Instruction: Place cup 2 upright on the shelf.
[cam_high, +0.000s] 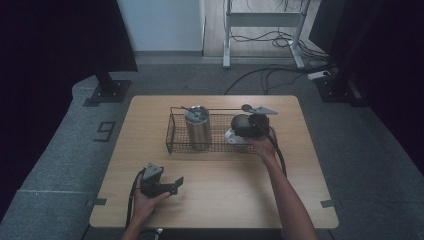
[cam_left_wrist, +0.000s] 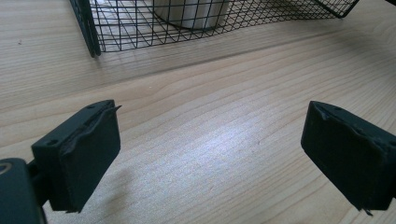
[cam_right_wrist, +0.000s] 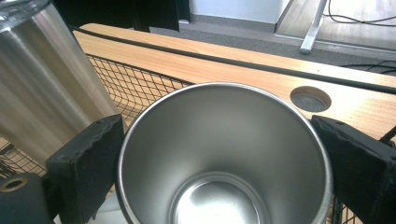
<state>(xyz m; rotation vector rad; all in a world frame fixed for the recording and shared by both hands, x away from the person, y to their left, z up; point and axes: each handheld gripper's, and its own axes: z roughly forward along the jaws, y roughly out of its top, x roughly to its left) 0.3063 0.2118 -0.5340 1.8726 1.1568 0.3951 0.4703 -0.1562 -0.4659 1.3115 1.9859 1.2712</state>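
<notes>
- Wooden worktop (cam_high: 215, 185) carries a wire basket (cam_high: 175, 142).
- Right tool (cam_right_wrist: 224, 154) grips an upright steel cup (cam_right_wrist: 224, 154) over the basket's right end, beside a tumbler (cam_high: 198, 127).
- Left tool (cam_left_wrist: 210, 154), jaws apart, rests far nearer the person.

You had just one readable mark in front of you: a dark figure "9" (cam_high: 105, 131), laid out on the grey floor (cam_high: 60, 150) to the left of the table (cam_high: 210, 200) in the high view. Nothing on the table itself carried lettering you could read. The lidded steel tumbler (cam_high: 198, 127) and the open steel cup (cam_right_wrist: 224, 154) showed no brand or label, and the wire basket (cam_high: 175, 137) bore none either.
</notes>
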